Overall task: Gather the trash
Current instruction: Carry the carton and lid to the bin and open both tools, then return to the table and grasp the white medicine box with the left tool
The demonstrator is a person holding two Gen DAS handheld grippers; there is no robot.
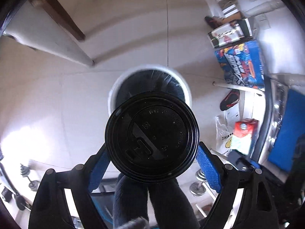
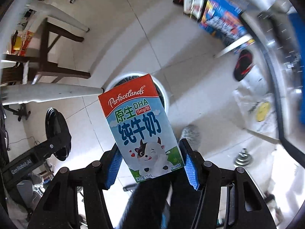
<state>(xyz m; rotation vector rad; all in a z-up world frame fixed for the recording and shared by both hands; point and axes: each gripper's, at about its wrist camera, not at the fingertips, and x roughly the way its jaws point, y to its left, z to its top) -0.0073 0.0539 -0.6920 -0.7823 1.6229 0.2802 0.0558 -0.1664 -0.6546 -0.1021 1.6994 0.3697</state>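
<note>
Left tongs (image 1: 152, 158) pointing steeply down at the floor, blue-padded fingers (image 1: 207, 169) clamped on either side of a disposable cup with a round black plastic sip lid (image 1: 152, 141). Only the lid shows; the cup body is hidden behind it. Directly beyond the lid, on the pale tiled floor (image 1: 133, 38), stands a round white waste bin lined with a dark bag (image 1: 183, 85); the lid covers the near part of its mouth in the view.

Right tongs (image 2: 150, 164) also aimed downward, blue pads (image 2: 191, 169) pressed against both sides of a small milk carton, light blue with an orange-red top band and a cartoon cow (image 2: 141, 129). The carton stands upright between the fingers, printed face to the camera. The same white bin (image 2: 164, 95) shows just behind the carton's top edge, mostly hidden by it.

Around the bin: white furniture legs (image 1: 57, 45) and dark wooden chair legs (image 1: 63, 17) on one side; on the other, a blue printed cardboard box (image 1: 242, 64), a black-and-red shoe (image 1: 228, 100) and a thin plastic bag with a yellow print (image 2: 263, 112). A person's dark trouser legs (image 1: 152, 204) run below the left tongs. Right-hand surroundings blurred.
</note>
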